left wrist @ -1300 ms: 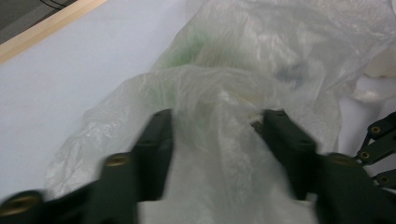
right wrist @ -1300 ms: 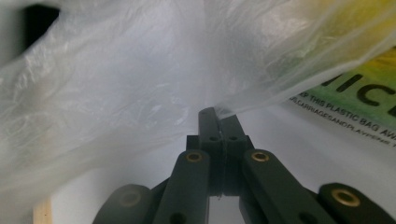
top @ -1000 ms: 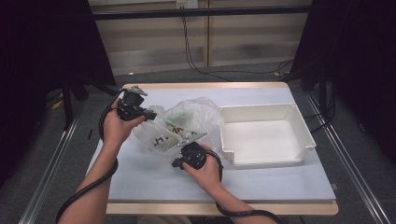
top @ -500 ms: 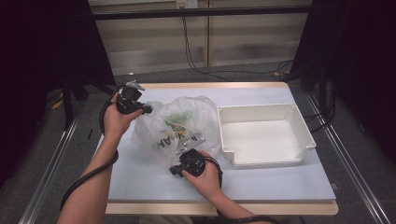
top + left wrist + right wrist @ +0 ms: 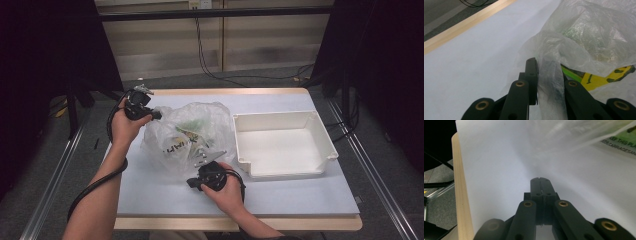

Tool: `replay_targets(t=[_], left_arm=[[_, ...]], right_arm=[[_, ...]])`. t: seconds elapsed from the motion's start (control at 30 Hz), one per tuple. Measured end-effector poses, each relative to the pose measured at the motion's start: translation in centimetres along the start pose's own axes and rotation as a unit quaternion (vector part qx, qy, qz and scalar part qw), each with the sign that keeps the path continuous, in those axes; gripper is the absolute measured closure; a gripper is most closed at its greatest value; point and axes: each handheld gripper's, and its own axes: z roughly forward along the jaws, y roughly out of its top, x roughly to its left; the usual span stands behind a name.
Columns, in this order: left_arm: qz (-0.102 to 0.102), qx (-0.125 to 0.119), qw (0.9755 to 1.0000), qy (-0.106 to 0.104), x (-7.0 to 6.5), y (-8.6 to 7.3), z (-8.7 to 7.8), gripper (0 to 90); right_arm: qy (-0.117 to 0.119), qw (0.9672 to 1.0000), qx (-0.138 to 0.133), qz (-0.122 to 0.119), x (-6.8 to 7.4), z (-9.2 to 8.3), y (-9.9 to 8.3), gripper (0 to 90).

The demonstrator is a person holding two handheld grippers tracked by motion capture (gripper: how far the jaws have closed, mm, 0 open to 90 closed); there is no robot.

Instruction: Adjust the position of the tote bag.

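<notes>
Fingers (image 5: 531, 75) of the left gripper (image 5: 546, 75) are clamped on a bunched fold of the plastic bag (image 5: 584, 42); its jaws have just been closing, and film fills the gap between them. Right gripper (image 5: 540, 185) is pinched fully together, pads face to face, with a thin edge of the same bag's film caught in the seam. Bag is thin, translucent, milky white and heavily crinkled, with dark lettering on the side and green and yellow contents showing through. Relative to the fingers: bulk of the bag sits ahead and to the right of the left fingers, and above and ahead of the right fingers, where film stretches up out of the jaws. High view gives the layout: bag (image 5: 192, 132) ballooned up on the pale table (image 5: 280, 192) between left gripper (image 5: 150, 112) at its far left edge and right gripper (image 5: 202, 181) at its near edge, with a white tray (image 5: 282, 122) just beside the bag on the right. Left gripper view adds the grip detail plus a yellow strip with dark marks and a green band just right of the fingers. Right gripper view adds small printed text on a pale green panel, up and right of the fingers.
</notes>
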Motion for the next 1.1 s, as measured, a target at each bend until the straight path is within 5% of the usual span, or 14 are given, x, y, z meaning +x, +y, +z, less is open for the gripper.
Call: replay_targets(t=[0.03,0.37,0.57,0.73,1.1], left_arm=[[0.001,-0.001,1.0000,-0.004,-0.1,0.0,0.1,80.8],[0.014,0.001,0.9998,-0.016,-0.7,0.2,0.0,80.7],[0.005,-0.005,0.9997,-0.024,-1.2,0.3,0.2,80.7],[0.020,0.001,0.9995,-0.026,-1.2,0.3,0.1,80.1],[0.006,-0.002,0.9995,-0.029,-1.2,0.2,0.0,79.8]], right_arm=[[-0.002,1.0000,-0.006,0.001,-0.1,-0.1,0.0,81.5],[-0.031,0.9993,-0.017,-0.014,-0.8,-2.4,1.4,71.3],[-0.050,0.9980,-0.030,-0.025,-1.3,-3.9,2.4,56.2],[-0.066,0.9961,-0.039,-0.043,-1.7,-4.4,3.4,48.2],[-0.073,0.9953,-0.042,-0.047,-2.1,-4.7,4.6,34.7]])
